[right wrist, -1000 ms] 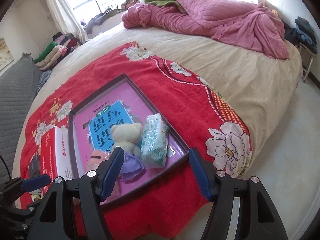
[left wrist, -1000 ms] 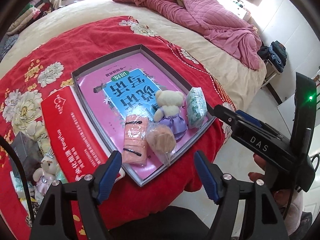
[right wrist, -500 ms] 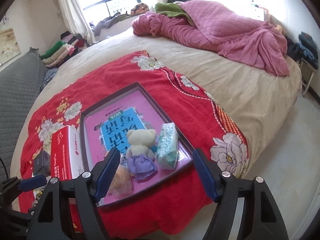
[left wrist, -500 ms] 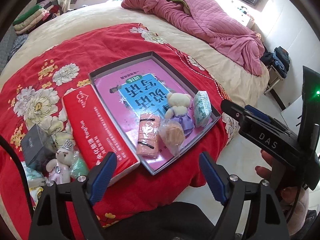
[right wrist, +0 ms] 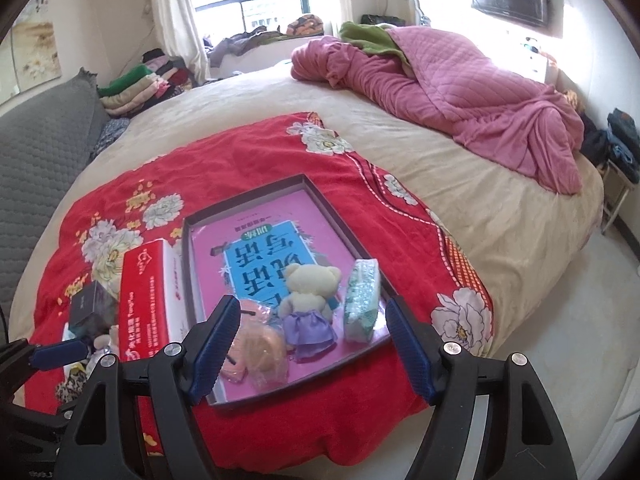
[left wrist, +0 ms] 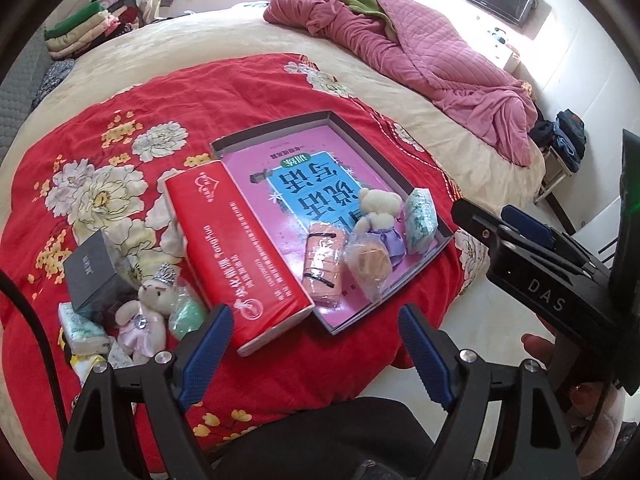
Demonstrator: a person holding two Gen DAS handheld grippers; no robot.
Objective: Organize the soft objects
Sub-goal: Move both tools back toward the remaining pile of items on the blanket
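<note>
- Left claw (left wrist: 310, 354), right claw (right wrist: 310, 346): both apart, empty, above bed edge.
- Risk: bagged puff (left wrist: 368, 266) slippery; may slide off tray (left wrist: 276, 130).

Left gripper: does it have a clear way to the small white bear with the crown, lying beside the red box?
Probably yes. The left gripper is open and empty, and the crowned bear lies uncovered on the red blanket, left of the red box. The mint packet crowding it may get pinched too.
</note>
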